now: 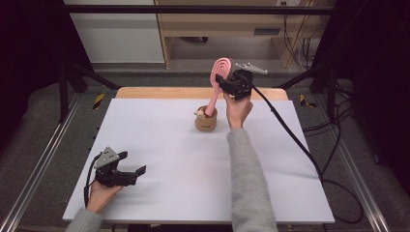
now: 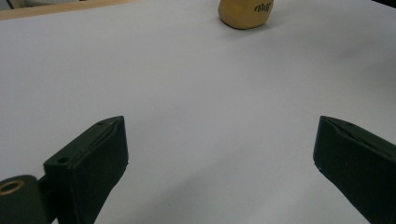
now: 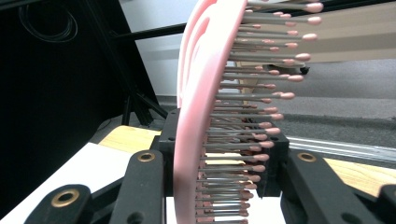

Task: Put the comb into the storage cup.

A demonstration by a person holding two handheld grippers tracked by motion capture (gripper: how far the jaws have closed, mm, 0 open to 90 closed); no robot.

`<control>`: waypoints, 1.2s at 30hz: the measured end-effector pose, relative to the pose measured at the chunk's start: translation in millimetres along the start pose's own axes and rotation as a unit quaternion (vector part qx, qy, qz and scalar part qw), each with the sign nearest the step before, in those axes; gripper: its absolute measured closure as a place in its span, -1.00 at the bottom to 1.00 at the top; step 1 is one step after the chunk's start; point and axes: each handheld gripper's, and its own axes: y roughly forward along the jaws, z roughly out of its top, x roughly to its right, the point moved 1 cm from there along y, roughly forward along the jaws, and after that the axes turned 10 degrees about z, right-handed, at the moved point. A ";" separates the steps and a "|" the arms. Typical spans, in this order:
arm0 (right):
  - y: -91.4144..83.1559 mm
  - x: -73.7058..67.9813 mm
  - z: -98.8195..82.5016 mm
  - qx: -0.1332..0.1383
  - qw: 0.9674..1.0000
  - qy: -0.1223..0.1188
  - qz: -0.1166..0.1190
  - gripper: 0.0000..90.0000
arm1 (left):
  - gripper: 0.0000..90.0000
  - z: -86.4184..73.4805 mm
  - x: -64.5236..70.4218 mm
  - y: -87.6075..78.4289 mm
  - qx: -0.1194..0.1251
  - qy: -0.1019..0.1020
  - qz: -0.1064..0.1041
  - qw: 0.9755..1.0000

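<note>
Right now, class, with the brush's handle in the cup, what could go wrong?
1. The right gripper grips the pink brush by its head, so the brush could twist in the jaws.
2. The cup stands free on the white table; the tilted handle could tip it.
3. The left gripper rests open, far away, steadying nothing.

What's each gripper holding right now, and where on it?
The right gripper is shut on the pink hairbrush, clamped across its bristled head; the handle points down into the wooden cup. The left gripper is open and holds nothing.
</note>
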 end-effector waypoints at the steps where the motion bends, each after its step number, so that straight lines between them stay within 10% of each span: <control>1: 0.5 0.4 -0.6 0.000 1.000 0.001 0.000 0.40 | -0.93 0.0 0.0 0.0 0.000 0.000 0.000 1.000; 36: 17.2 1.8 -24.3 -0.020 1.000 0.018 0.000 0.40 | -0.93 -0.5 0.2 0.8 -0.003 0.001 0.000 1.000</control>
